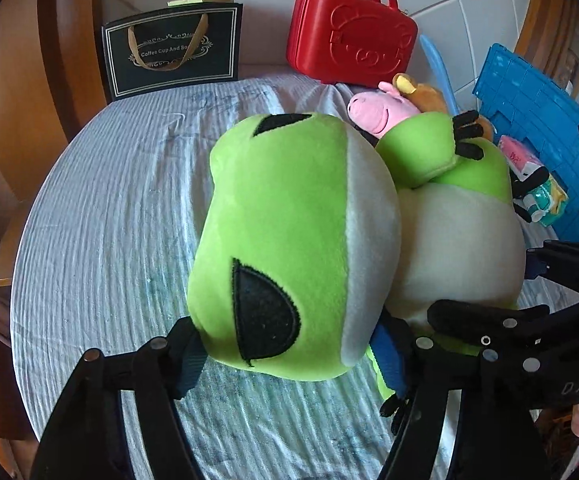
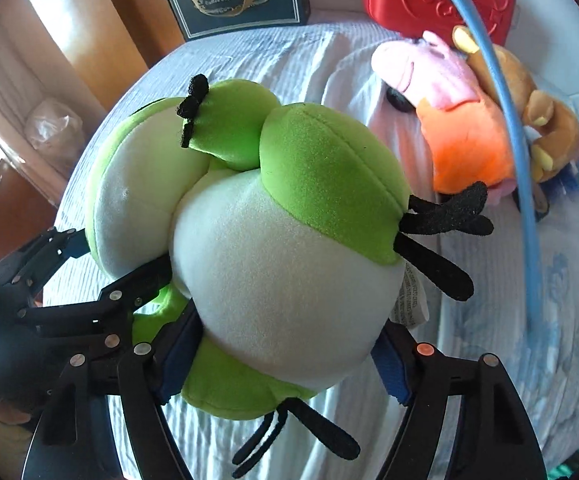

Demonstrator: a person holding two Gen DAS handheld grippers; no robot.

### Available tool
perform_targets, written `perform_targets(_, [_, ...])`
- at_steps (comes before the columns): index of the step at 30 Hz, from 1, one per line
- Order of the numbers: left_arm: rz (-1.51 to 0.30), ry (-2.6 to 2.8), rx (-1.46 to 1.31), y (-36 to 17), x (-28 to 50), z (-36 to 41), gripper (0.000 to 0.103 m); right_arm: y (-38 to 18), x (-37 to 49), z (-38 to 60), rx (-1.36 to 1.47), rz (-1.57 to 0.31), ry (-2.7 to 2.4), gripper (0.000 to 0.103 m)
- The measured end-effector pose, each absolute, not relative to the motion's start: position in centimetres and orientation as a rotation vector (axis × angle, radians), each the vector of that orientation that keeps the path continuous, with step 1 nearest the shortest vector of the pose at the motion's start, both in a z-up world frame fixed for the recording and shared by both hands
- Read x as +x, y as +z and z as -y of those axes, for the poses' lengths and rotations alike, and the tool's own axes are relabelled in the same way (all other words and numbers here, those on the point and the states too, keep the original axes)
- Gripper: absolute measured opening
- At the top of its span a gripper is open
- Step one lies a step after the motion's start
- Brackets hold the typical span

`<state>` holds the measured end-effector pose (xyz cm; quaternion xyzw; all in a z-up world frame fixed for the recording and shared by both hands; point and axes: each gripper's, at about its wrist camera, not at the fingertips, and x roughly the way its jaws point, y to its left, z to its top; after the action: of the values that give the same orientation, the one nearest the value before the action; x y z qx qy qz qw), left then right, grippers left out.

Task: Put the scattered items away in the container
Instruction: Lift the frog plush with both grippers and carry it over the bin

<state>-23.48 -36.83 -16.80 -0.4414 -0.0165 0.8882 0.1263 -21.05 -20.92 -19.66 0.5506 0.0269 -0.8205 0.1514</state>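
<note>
— Where did the frog plush (image 1: 297, 240) sit?
— On the bedcover (image 1: 101, 220), between the fingers of both grippers: the left gripper (image 1: 289, 356) at its head, the right gripper (image 2: 281, 360) at its belly.
— And behind it?
— The pig plush (image 1: 381, 110) lay just beyond, touching a bear plush (image 2: 529, 120), with a rod (image 2: 509, 120) across them. Farther back stood a paper bag (image 1: 173, 48) on the left and a case (image 1: 349, 36) to its right. A crate (image 1: 537, 120) lay at the right edge.
</note>
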Motion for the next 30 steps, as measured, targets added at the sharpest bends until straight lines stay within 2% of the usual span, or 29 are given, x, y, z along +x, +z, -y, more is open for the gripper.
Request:
perform_targets(7, [-0.007,2.705,-1.121,-9.9,-21.2,33.1,0.070,-13.3,-20.5,17.2,1.383,-0.047,-2.427,0.076])
perform_targets(16, [-0.058,2.834,-0.944,-2.9,-17.3,22.5,0.070,-6.4,-17.4,7.3,1.147,-0.035,-2.470,0.077])
perform_targets(23, [-0.112,2.884,-0.840,0.9,-14.6,13.8,0.070,-2.6,-16.0,-2.0,1.025,-0.026,-2.477,0.077])
perform_targets(30, [-0.212,2.855,-0.720,3.9,-13.3,9.0,0.071,0.1,-13.9,-8.2,0.944,0.056,-2.545,0.077])
